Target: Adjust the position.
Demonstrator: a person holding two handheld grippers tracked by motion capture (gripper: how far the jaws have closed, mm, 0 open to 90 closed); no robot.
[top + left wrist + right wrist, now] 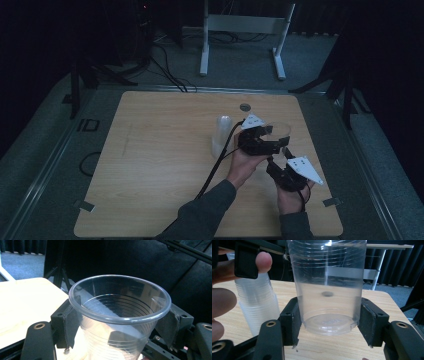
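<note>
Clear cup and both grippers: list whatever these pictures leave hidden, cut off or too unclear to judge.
- Clear cup: its base is cut off by the bottom edge of the left gripper view; its rim is cut off by the top edge of the right gripper view.
- Right gripper: jaws flank the cup's base; contact cannot be told.
- Stack of cups: too small and dim in the high view to count.

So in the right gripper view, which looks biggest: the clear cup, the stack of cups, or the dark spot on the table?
1. clear cup, though nearest the camera
2. stack of cups
3. dark spot, by far the smallest
</note>
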